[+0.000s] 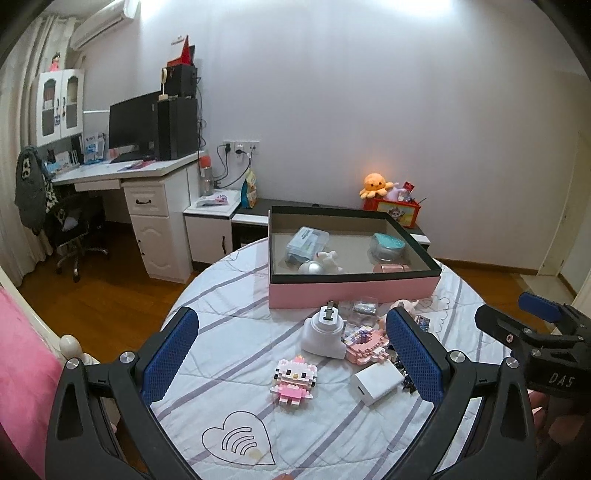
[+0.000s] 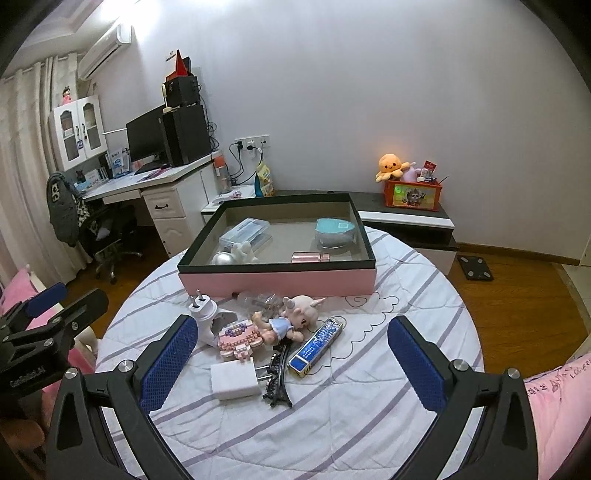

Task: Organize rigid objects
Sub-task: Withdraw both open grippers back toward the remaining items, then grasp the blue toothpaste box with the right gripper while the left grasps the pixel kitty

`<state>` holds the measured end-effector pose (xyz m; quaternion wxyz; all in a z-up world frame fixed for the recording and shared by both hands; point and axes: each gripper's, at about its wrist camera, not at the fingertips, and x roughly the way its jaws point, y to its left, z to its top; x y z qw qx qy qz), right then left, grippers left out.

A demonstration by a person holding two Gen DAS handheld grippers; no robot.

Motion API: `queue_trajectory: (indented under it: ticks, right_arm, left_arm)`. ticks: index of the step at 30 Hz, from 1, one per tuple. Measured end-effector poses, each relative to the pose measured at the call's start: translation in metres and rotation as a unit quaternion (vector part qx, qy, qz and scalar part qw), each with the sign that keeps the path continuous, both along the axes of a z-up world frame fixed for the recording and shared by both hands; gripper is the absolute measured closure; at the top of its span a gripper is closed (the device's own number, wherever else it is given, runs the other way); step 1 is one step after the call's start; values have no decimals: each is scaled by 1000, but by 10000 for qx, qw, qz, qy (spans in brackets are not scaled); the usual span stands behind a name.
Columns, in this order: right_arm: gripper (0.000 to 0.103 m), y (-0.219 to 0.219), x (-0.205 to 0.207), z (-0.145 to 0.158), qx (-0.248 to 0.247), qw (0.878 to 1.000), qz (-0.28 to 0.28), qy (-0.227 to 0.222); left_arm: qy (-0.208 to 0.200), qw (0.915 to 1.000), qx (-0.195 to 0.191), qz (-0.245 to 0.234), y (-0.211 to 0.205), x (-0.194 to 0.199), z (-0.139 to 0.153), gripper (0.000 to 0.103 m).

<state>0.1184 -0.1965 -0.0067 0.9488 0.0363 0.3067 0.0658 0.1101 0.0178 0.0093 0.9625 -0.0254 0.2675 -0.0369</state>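
Big pink box point(image 2: 277, 282) sits straight ahead of both grippers, a few things already dropped in, so I'd guess it's the bin. Left gripper point(image 1: 291, 356) and right gripper point(image 2: 291, 363) both hang wide open, holding nothing. Between their fingers: plug adapter point(image 1: 323, 334), white charger point(image 2: 234, 380), cat figure point(image 1: 294, 380).

pale wall point(image 1: 369, 92); wood floor point(image 1: 110, 299); white desk point(image 1: 122, 171) at left with monitor point(image 1: 133, 123), office chair point(image 1: 74, 229) beside it; wall cabinet point(image 1: 59, 105); air conditioner point(image 1: 103, 22) high up; curtain point(image 2: 22, 155); low cabinet point(image 2: 410, 221) along wall; sockets point(image 1: 240, 146).
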Motion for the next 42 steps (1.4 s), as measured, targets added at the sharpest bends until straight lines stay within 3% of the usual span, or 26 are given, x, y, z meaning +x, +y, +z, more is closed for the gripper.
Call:
queue_trajectory:
  ticks: [11,25,33,36,40,42]
  right_arm:
    - [0,-5,-5,-1,5,10000,-66,64]
    - [0,-21,16,-33,29,9975,-284,639]
    - [0,-25,34,-59,-3,9939,-386,1034]
    - [0,-25,44,-71,-16,9919,-413,1199]
    - [1,-25,58,-84,2,9895,-400,1388]
    - [3,-25,67,-92,34,9880,-388,1496]
  left_arm:
    - [68,9999,66,65,2,-9,-9,0]
    - [973,9950,225,-25,1,18,-80,0]
    - [1314,9910,255,-84,-3,39,-103,1]
    - [1459,9886,346,-116,-6,49,-111,6]
    - [1752,9839,315,-175,-7,60,-124,24]
    - [1758,9837,334,-192,-8,60,-127,25]
